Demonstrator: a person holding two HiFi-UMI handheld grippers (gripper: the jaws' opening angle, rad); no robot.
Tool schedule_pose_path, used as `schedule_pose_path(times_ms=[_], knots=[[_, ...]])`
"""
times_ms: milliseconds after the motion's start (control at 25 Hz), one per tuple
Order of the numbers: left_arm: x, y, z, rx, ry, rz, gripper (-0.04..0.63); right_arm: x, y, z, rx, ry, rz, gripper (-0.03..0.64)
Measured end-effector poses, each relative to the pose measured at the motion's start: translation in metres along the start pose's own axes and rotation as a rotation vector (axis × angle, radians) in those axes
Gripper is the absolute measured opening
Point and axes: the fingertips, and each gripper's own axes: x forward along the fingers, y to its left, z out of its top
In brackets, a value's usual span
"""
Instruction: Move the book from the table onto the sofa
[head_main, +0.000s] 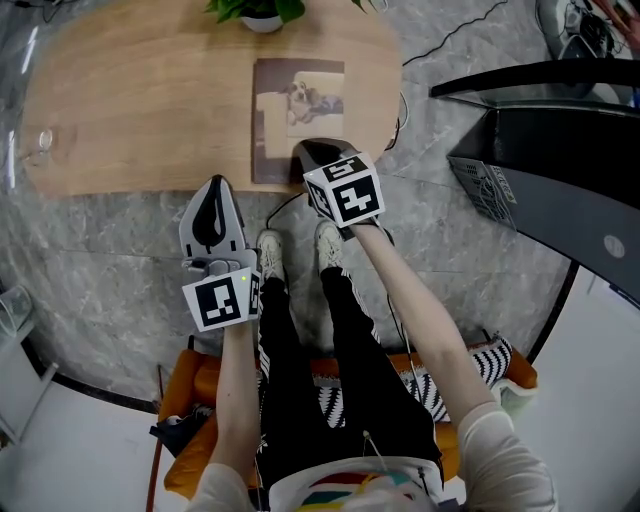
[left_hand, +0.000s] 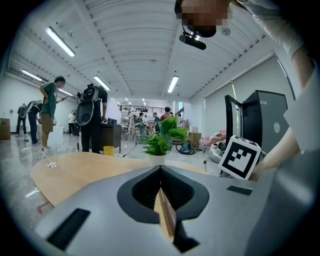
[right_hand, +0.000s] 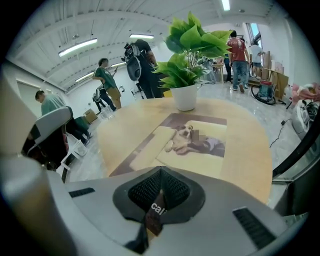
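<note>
left gripper (head_main: 216, 184) and right gripper (head_main: 303, 149), both jaws pressed together; one book (head_main: 298, 110), one plant (head_main: 256, 10), one table (head_main: 140, 100).

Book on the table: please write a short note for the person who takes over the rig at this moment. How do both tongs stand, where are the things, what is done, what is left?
The left tongs are shut and empty, at the near edge of the table.
The right tongs are shut, seemingly holding nothing, with the tip over the near edge of the book.
The book lies flat on the table, cover up.
The sofa is the orange seat under the person.
Done: book not yet lifted.
Left: open the right tongs, grip the book, carry it to the sofa.
</note>
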Motion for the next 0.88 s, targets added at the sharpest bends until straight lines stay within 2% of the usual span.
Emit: schedule_pose_path(times_ms=[680,760,880], knots=[[-0.016,-0.007,-0.01,-0.01,0.027,0.002,0.006,-0.021,0.038,-0.045,0.039,0.003,0.086,0.012],[-0.018,-0.007,-0.008,-0.007,0.028,0.002,0.006,-0.03,0.039,-0.038,0.087,-0.064,0.117,0.012],[-0.019,-0.004,-0.003,0.002,0.02,0.004,0.006,-0.061,0.03,-0.022,0.234,-0.232,0.154,0.012]])
